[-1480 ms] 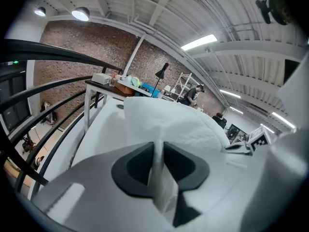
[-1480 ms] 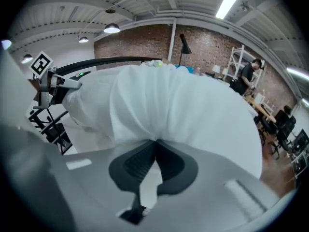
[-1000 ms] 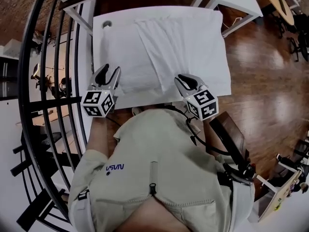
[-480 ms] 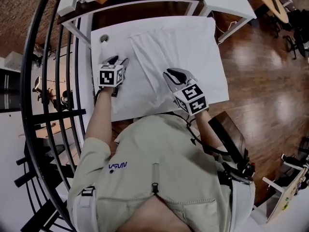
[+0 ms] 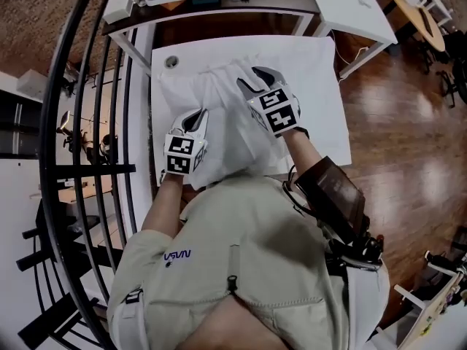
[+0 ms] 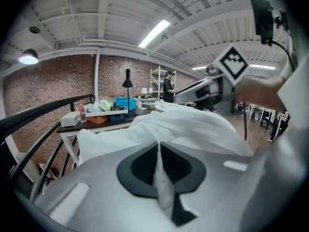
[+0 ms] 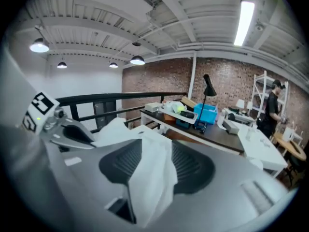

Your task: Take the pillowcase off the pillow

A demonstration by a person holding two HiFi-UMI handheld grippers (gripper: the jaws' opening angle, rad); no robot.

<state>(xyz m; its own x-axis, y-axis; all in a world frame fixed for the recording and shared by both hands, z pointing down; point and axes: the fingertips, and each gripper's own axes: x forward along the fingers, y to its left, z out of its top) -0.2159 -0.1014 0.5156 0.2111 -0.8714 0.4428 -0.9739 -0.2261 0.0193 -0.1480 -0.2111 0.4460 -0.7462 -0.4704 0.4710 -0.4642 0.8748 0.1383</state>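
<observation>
Got the left gripper (image 5: 198, 114) clamped tight on a thin fold of the white pillowcase (image 5: 219, 97), all rumpled and heaped up on the near half of the white table (image 5: 321, 108). Further in, same cloth wadded loosely between the spread jaws of the right gripper (image 5: 249, 79), just been opening. Past that, a dark desk (image 5: 241, 6) with a blue bin (image 7: 208, 114) and a lamp (image 7: 207, 87), plus black railing (image 5: 87, 122) hugging the table's left side.

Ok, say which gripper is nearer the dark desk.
Right. The right gripper, jaws just opening with pillowcase fabric between them, reaches toward the table's far edge by the dark desk; the left gripper, shut on the pillowcase, sits nearer the person.
</observation>
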